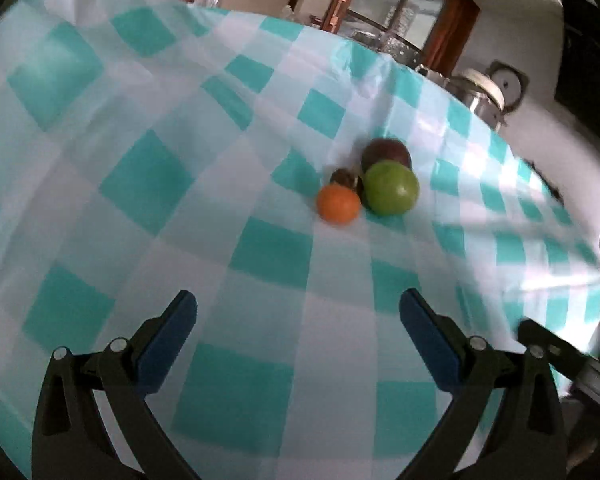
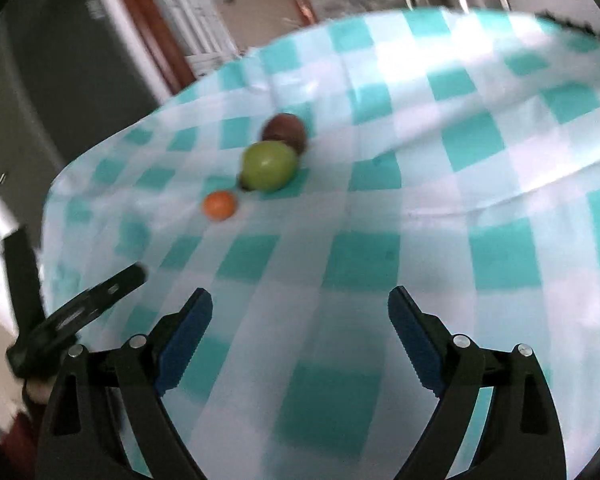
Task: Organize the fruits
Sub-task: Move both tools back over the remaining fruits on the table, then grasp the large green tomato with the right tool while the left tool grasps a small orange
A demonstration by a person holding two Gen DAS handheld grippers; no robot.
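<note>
1. Orange fruit, green fruit and dark red fruit sit clustered on the checked table, touching or nearly so.
2. A small brown item lies behind the orange; its axis is too blurred to tell.
3. The fruits are round, with no clear long axis.
4. Left tool released, empty.
5. Right tool released, empty.
</note>
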